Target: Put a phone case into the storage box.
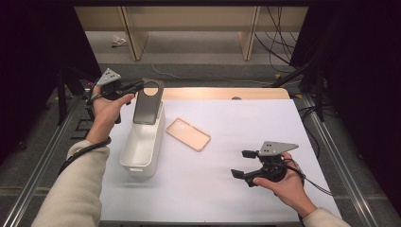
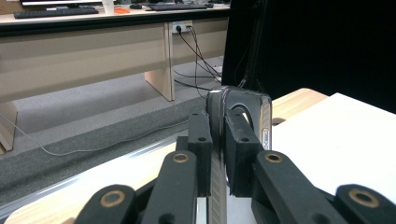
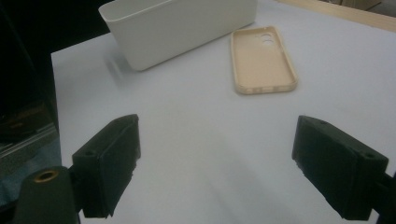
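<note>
high view: a dark phone point(image 1: 147, 103) is held upright over the far end of a white bin point(image 1: 142, 146), near the left edge of the white table point(image 1: 236, 142), pinched by the left gripper point(image 1: 135, 86). a tan phone case point(image 1: 188, 134) is laid flat just beside the bin, toward the middle. the right gripper point(image 1: 243, 164) is held near the front right corner, jaws spread with nothing between them. left gripper view: the phone point(image 2: 243, 105) is seen edge-on, clamped between both jaws. right gripper view: the case point(image 3: 262, 59) and the bin point(image 3: 177, 28) are seen beyond the wide-apart jaws.
</note>
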### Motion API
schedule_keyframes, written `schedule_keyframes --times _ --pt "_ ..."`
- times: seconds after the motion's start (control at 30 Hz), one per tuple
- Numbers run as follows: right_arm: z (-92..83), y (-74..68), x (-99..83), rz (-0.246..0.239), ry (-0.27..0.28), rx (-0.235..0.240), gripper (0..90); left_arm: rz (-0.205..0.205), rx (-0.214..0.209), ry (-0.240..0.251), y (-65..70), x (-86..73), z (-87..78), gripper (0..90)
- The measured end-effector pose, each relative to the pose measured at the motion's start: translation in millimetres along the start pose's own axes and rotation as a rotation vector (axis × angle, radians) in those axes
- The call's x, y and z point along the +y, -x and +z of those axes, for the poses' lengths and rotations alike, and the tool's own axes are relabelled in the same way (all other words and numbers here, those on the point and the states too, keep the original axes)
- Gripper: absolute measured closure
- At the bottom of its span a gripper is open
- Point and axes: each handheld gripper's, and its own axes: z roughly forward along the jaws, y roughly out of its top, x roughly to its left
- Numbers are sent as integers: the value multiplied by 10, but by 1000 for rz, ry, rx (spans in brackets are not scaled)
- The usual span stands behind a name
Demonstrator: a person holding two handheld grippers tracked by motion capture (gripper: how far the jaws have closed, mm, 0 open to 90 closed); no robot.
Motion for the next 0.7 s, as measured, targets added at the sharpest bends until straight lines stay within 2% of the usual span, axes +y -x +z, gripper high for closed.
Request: schedule_keyframes --times 0.7 --pt "10 -5 -2 0 -2 6 162 -12 17 -46 -45 -144 128 814"
